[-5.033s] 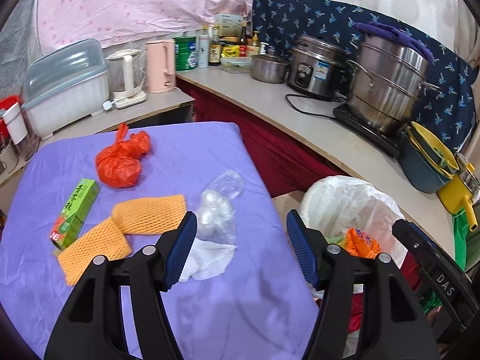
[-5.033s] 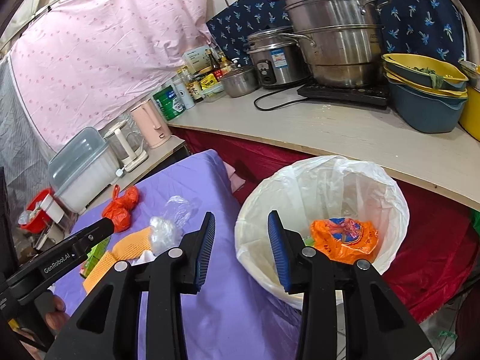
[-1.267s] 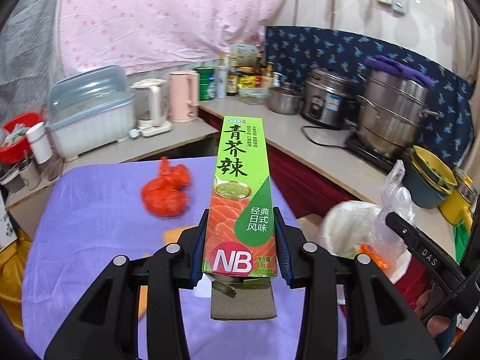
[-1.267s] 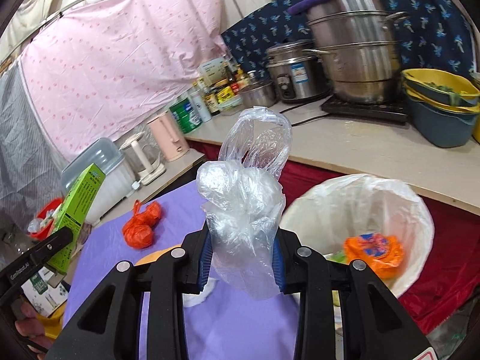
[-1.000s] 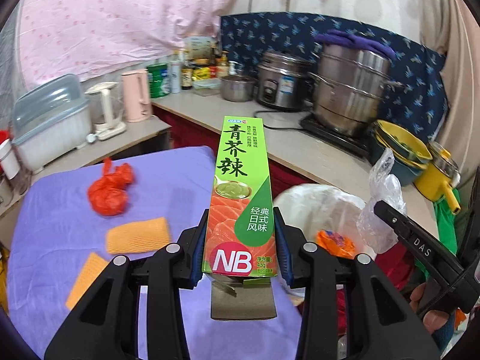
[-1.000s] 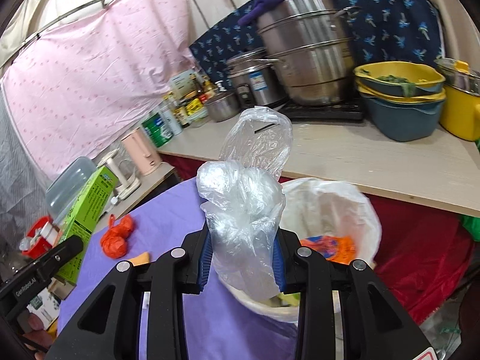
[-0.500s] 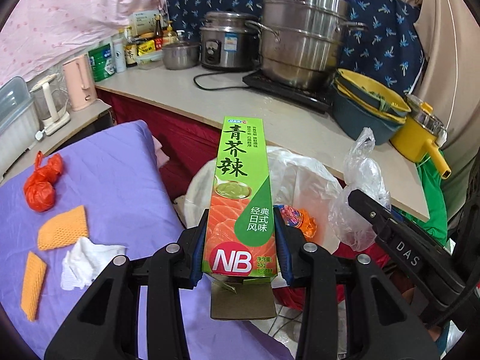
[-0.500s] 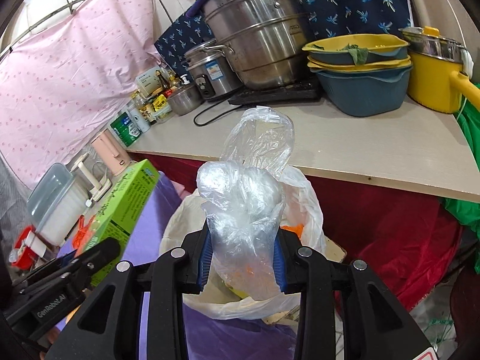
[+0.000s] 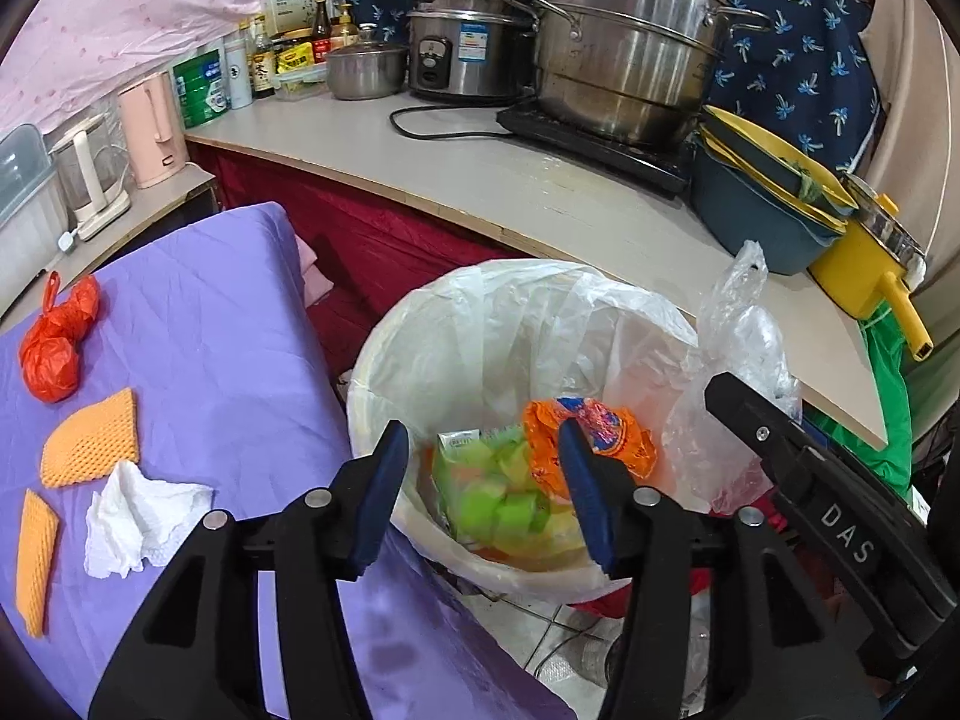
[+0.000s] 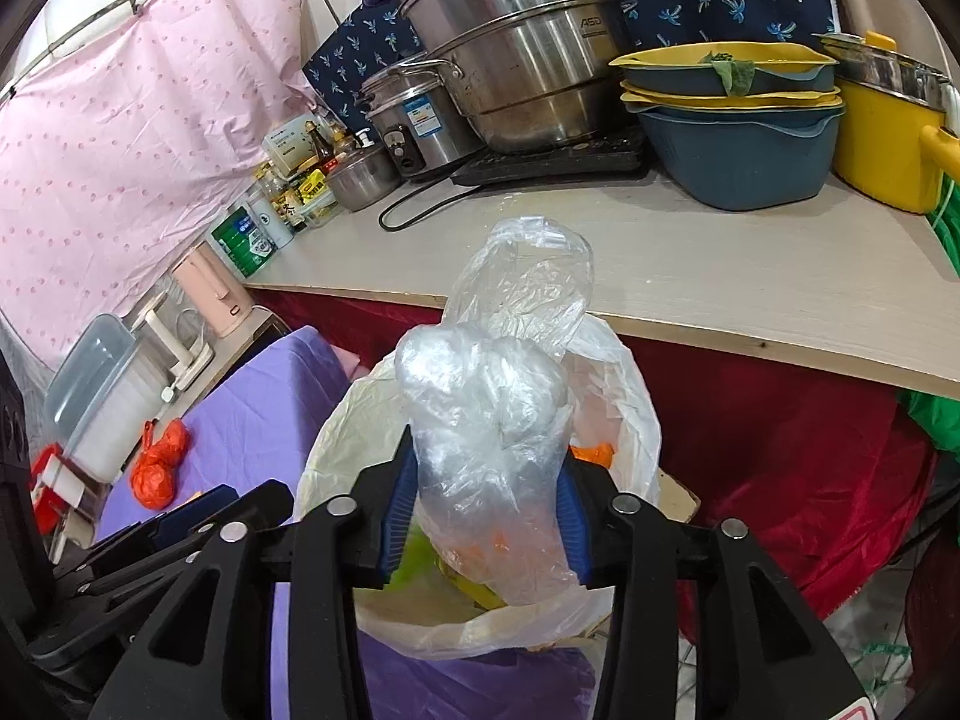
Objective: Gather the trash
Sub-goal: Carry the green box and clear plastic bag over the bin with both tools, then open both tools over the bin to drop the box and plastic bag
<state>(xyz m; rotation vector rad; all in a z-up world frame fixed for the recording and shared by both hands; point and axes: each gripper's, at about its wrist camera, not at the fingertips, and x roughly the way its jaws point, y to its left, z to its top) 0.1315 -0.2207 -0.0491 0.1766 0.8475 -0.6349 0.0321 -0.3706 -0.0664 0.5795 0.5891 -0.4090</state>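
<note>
My left gripper (image 9: 483, 495) is open and empty over the white-lined trash bin (image 9: 414, 336). The green box (image 9: 489, 489) lies inside the bin beside an orange wrapper (image 9: 591, 441). My right gripper (image 10: 486, 513) is shut on a crumpled clear plastic bag (image 10: 492, 396) and holds it above the bin (image 10: 336, 438); the bag also shows in the left wrist view (image 9: 741, 330). On the purple table (image 9: 228, 360) lie a red knotted bag (image 9: 54, 348), two orange sponge pieces (image 9: 93, 438) and a white tissue (image 9: 141, 513).
A curved counter (image 9: 540, 192) behind the bin carries a steel steamer pot (image 9: 624, 54), a rice cooker (image 9: 465, 42), stacked blue and yellow basins (image 9: 762, 204), a yellow pot (image 9: 870, 258), bottles and a pink kettle (image 9: 150, 129). A red cloth hangs below the counter.
My left gripper has opened and the green box has dropped into the bin. Both grippers have moved closer over the bin; the right still holds the clear bag.
</note>
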